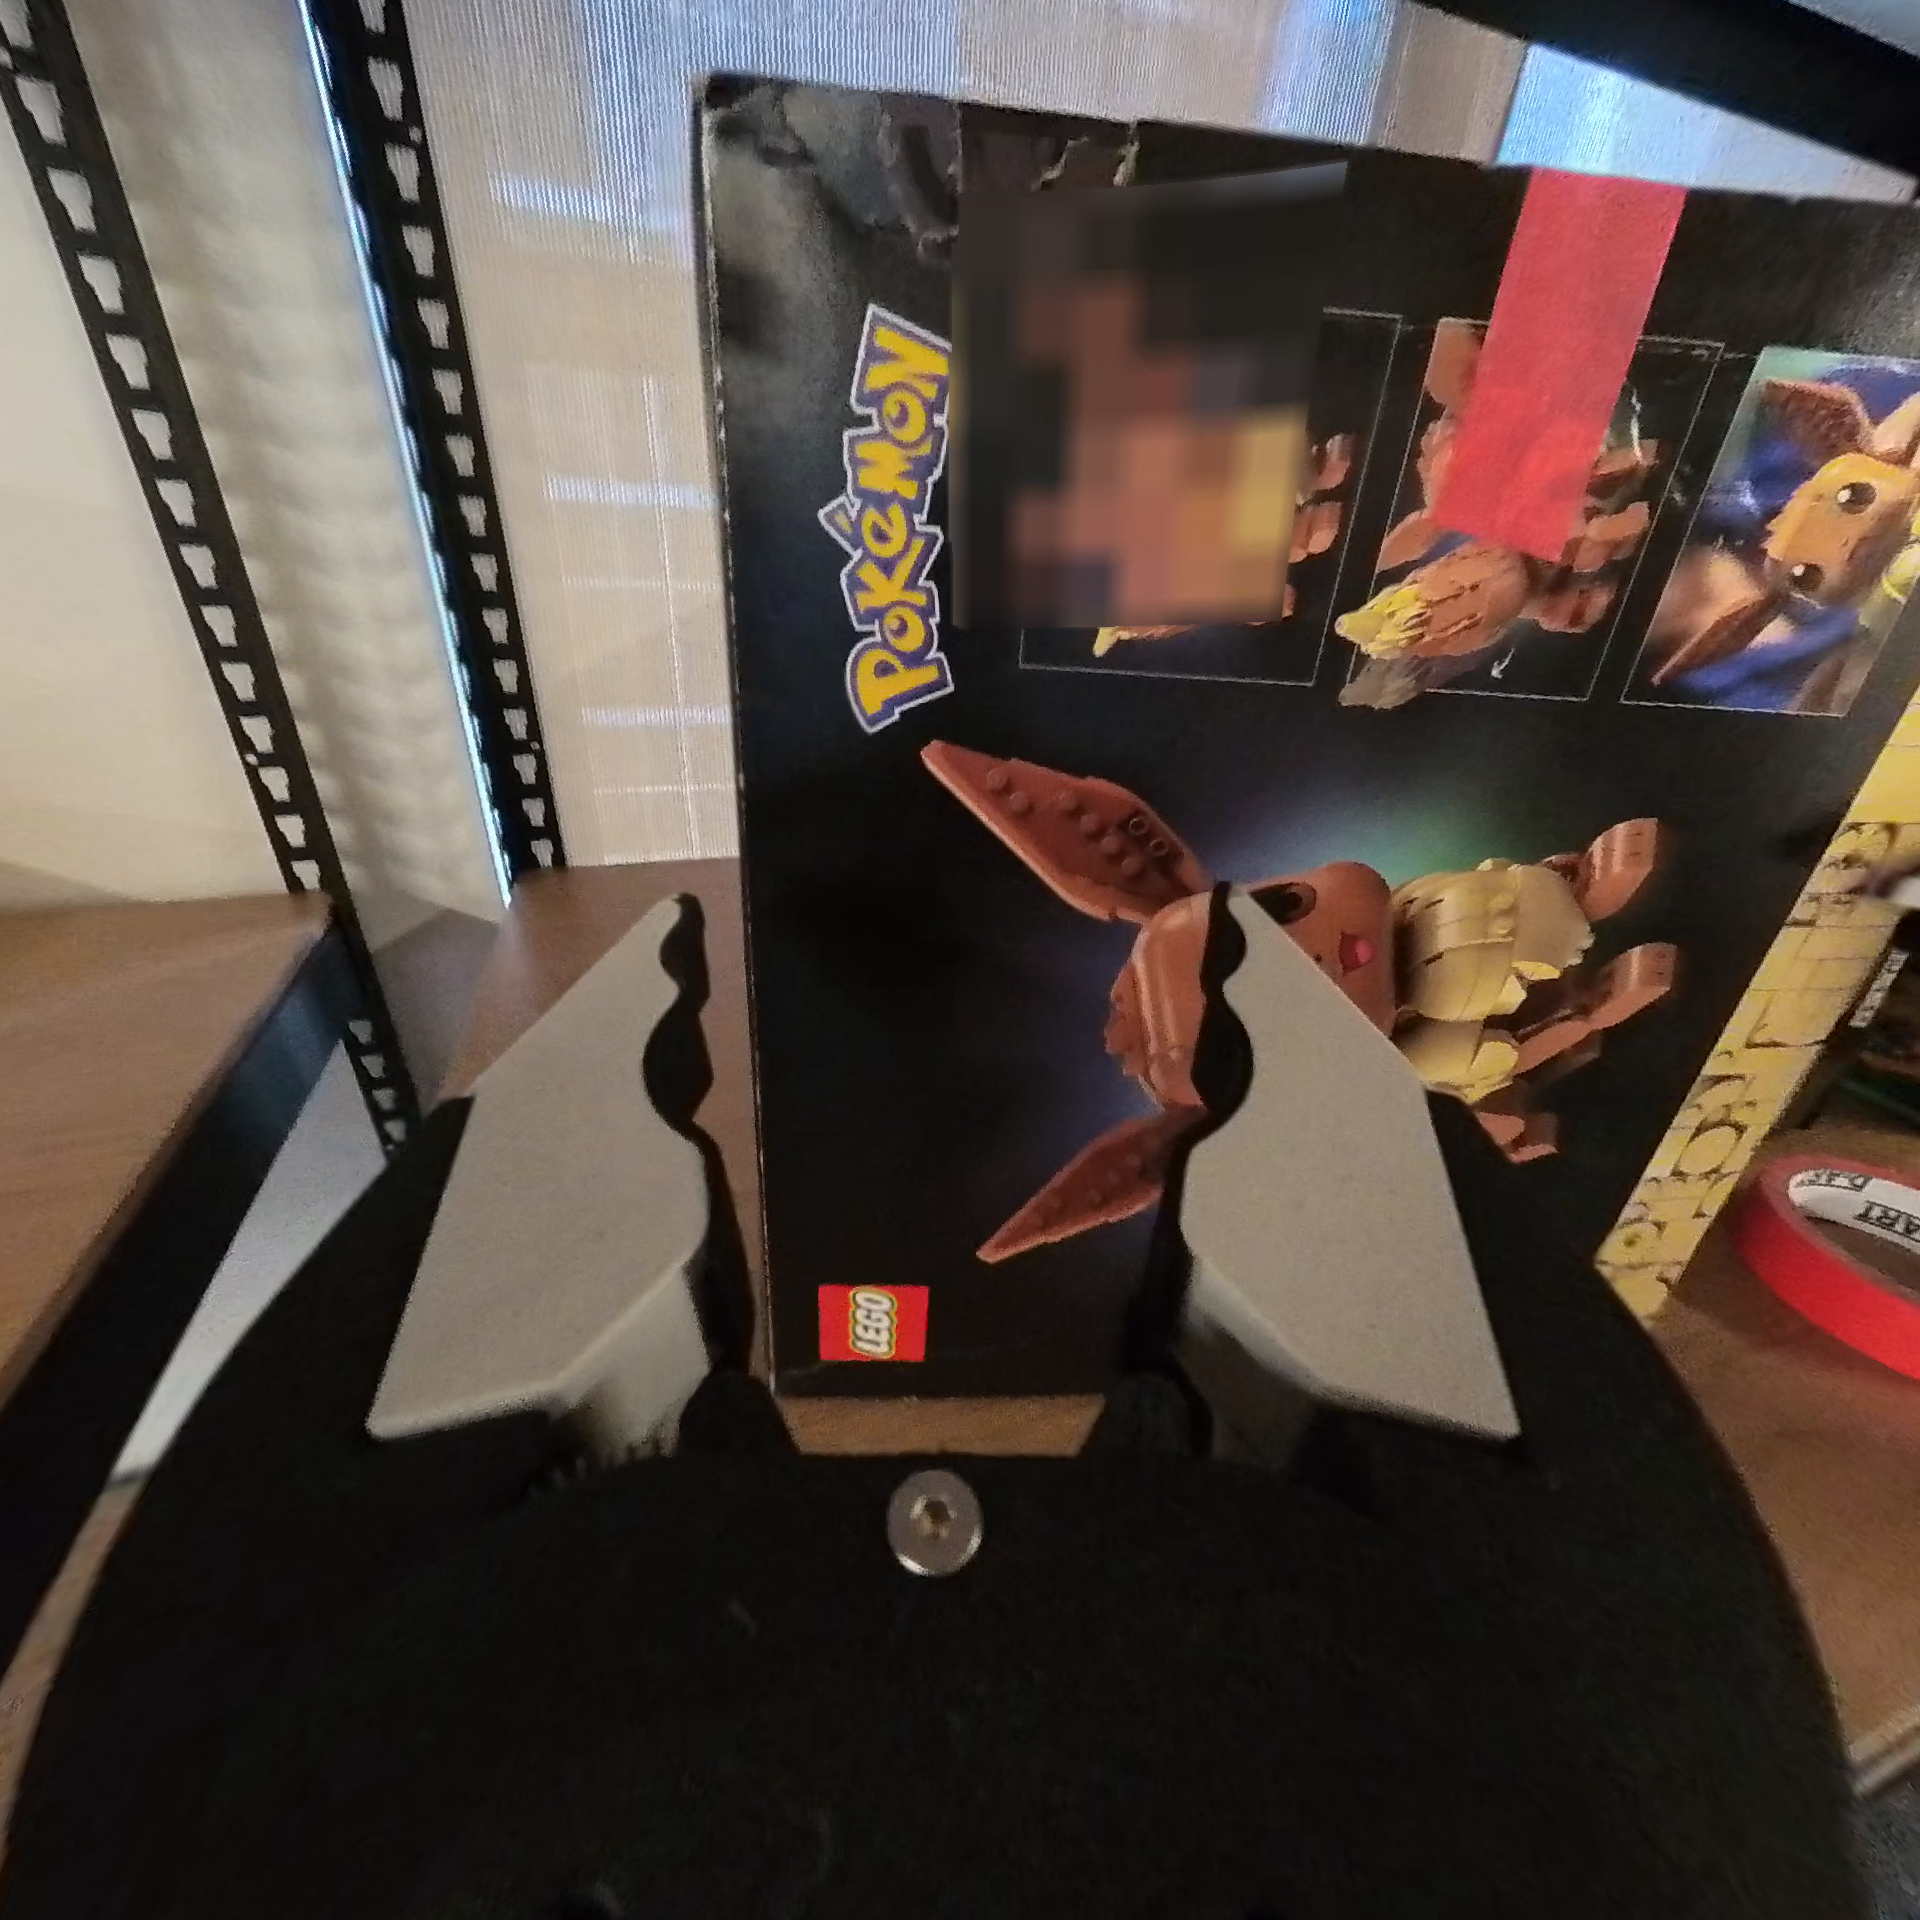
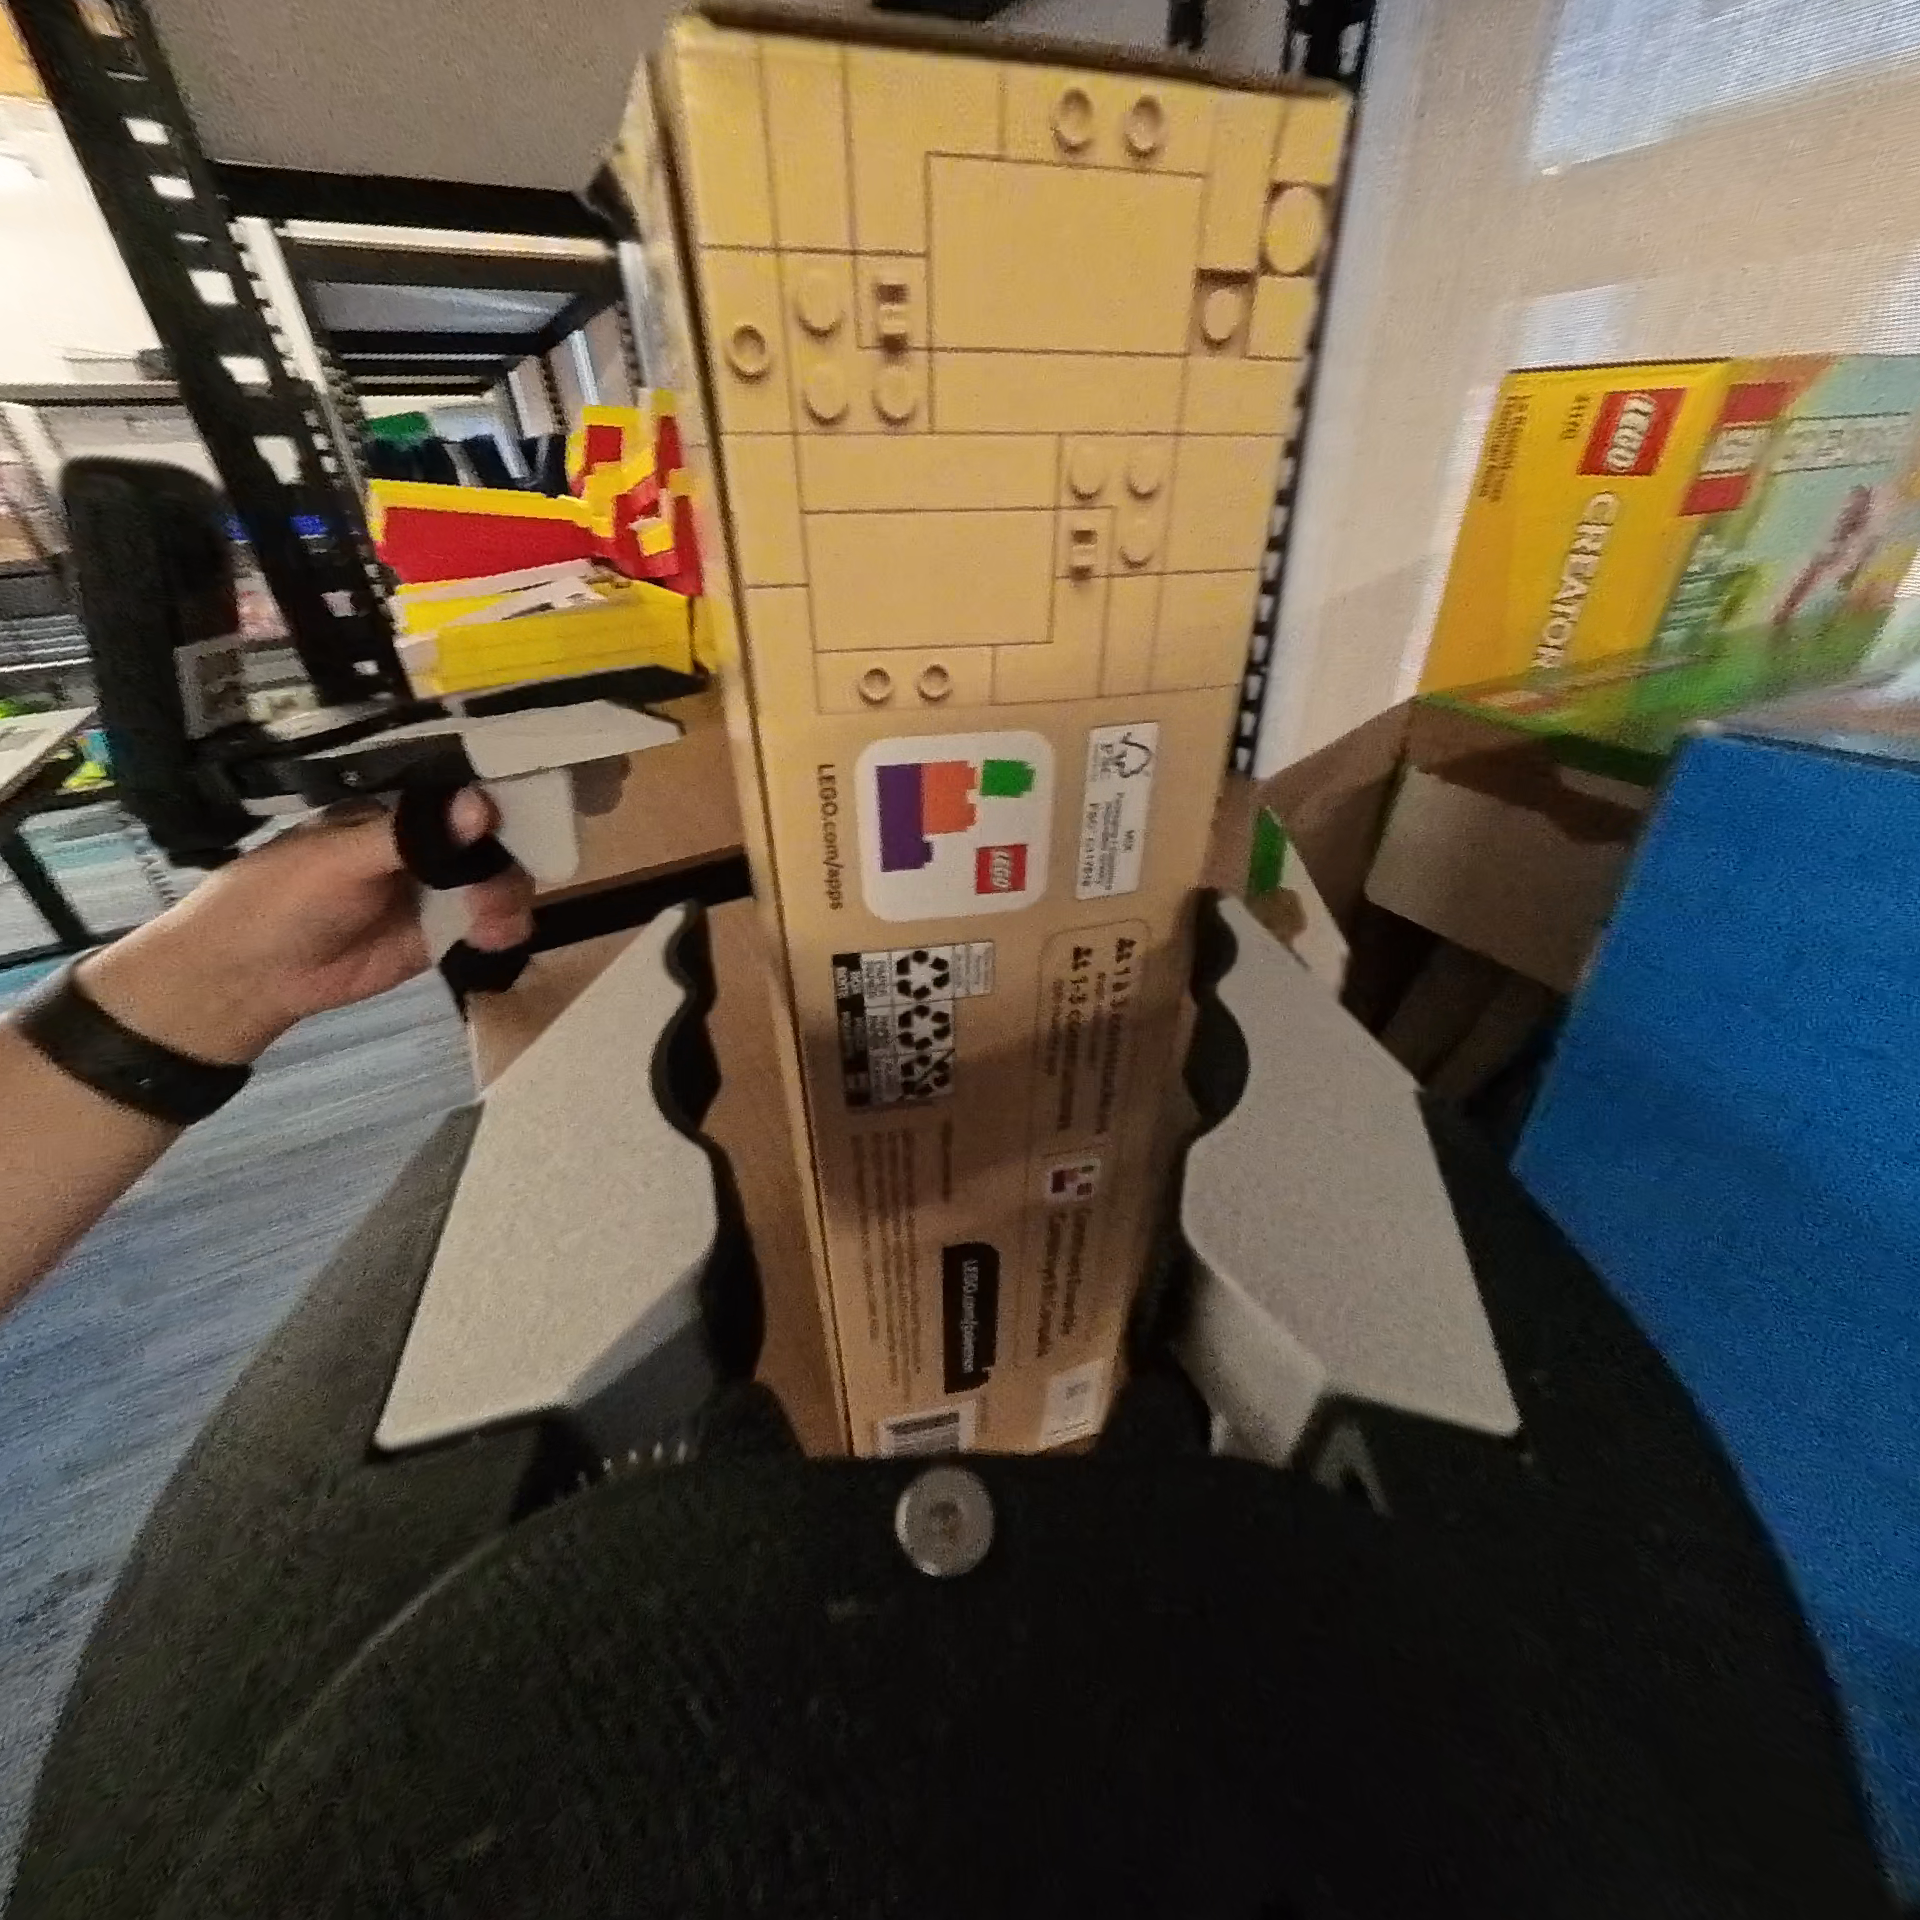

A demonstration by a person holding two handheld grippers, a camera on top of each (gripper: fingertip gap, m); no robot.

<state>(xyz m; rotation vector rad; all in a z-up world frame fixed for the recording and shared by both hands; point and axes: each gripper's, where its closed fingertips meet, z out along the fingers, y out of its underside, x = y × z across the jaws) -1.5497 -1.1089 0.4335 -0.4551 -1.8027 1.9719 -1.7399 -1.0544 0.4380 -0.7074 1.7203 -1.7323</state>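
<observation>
Left tool (image 1: pixel 961 1039): grey fingers spread wide, nothing between them gripped. It hovers just in front of the tall black printed cardboard box (image 1: pixel 1195 727), which stands upright on the brown wood-look shelf board (image 1: pixel 135 1039); the box's left edge sits in the gap between the fingers, and contact can't be confirmed. A strip of red tape (image 1: pixel 1558 364) runs down the box's upper face. A roll of red tape (image 1: pixel 1829 1268) lies on the shelf to the right, next to a yellow brick-patterned box edge (image 1: pixel 1714 1091).

Right tool (image 2: pixel 956 997): fingers wide apart and straddling the narrow tan cardboard side of the same box (image 2: pixel 987 623). The fingers look close to both faces, but whether they press is unclear; reads as open, not clamped. The other tool (image 2: pixel 520 769) shows at left in a person's hand (image 2: pixel 312 914). A blue block (image 2: pixel 1745 1143), an open brown carton (image 2: pixel 1475 883) and a yellow-green printed box (image 2: pixel 1662 540) sit to the right.

Risks, as judgement:
- The box is tall and narrow, so a nudge from either tool could tip it sideways or back.
- A clamp low on the side leaves it top-heavy; it may pivot in the grip.
- Smooth printed card against hard fingers may slip.
- A squeeze may dent the thin side panel.
- Swinging right, it could knock the carton or the blue block.
</observation>
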